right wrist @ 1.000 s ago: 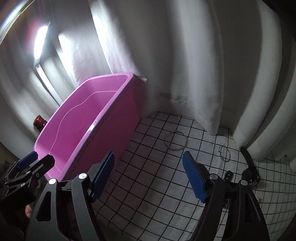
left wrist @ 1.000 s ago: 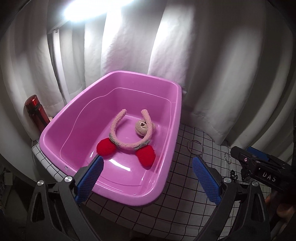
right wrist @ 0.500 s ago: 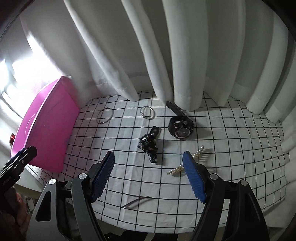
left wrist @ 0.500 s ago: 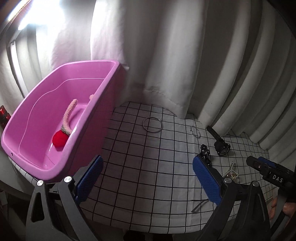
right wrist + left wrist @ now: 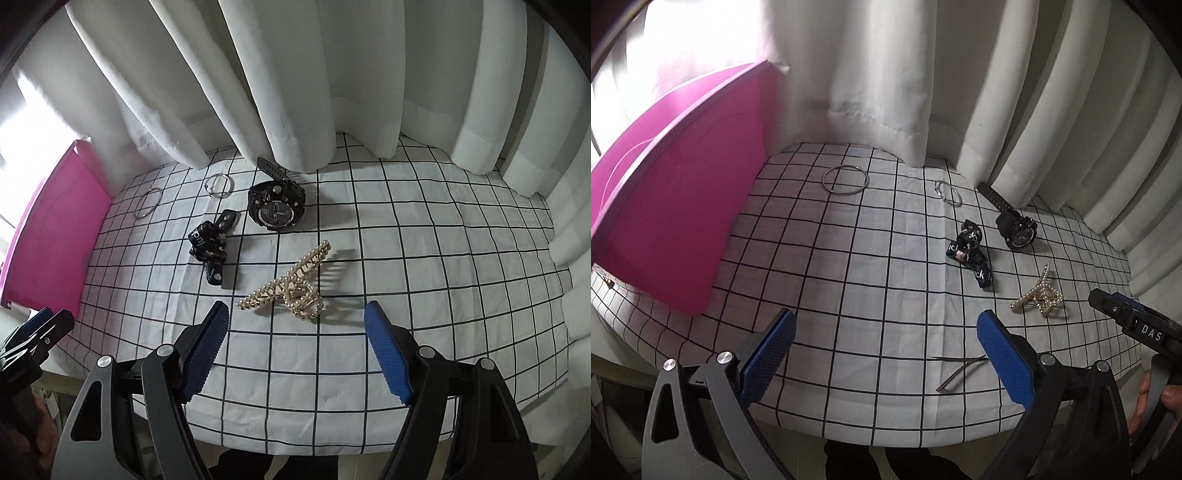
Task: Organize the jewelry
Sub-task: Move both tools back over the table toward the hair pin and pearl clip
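Note:
A pearl hair claw (image 5: 288,284) lies on the checked cloth just ahead of my open, empty right gripper (image 5: 297,339); it also shows in the left wrist view (image 5: 1039,293). A black watch (image 5: 276,207) (image 5: 1015,227), a dark printed band (image 5: 212,245) (image 5: 971,253), a small ring (image 5: 219,185) (image 5: 948,192) and a larger ring (image 5: 147,203) (image 5: 845,180) lie further back. A thin hairpin (image 5: 962,367) lies by my open, empty left gripper (image 5: 884,336). The pink tub (image 5: 676,192) stands at the left.
White curtains (image 5: 295,85) hang close behind the table. The checked cloth (image 5: 424,258) ends at the near edge below both grippers. The right gripper's body (image 5: 1134,325) shows at the right of the left wrist view.
Both views have swung right, away from the pink tub and toward the jewelry. The right gripper has come close to the pearl hair claw. Both grippers stay open.

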Available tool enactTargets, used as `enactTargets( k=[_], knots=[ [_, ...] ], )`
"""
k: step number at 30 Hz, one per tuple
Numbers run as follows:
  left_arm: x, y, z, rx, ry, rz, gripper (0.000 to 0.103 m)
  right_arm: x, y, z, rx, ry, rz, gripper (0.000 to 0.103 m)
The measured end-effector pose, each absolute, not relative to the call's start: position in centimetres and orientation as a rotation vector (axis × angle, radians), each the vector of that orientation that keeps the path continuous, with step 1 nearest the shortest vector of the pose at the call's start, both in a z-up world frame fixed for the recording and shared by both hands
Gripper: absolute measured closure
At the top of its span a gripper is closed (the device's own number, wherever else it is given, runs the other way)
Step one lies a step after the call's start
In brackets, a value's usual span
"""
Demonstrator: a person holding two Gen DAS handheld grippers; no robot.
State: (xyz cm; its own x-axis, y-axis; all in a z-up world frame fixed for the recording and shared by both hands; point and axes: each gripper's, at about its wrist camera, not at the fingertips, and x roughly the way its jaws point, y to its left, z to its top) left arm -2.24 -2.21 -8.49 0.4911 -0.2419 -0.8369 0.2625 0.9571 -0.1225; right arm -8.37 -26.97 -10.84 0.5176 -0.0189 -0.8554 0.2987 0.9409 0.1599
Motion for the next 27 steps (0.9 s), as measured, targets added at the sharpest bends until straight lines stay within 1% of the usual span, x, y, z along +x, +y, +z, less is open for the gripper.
enactTargets(
  k=[11, 22, 27],
  knots=[
    [-5.2, -4.4, -13.7, 0.0, 1.081, -0.247, 0.006, -7.8, -29.0, -16.1, 0.256, 1.076, -0.075, 0.031],
    [-7.3, -7.5, -16.9, 0.024, 1.054, -0.298, 0.006, -6.9, -29.7, -19.4, 0.189, 1.105, -0.013, 0.031],
    [-7.5, -8.8, -17.7, 0.042, 1.041, -0.307, 0.006, -6.5, -30.0, -19.9, 0.162, 1.087, 0.013, 0.031]
  ],
)
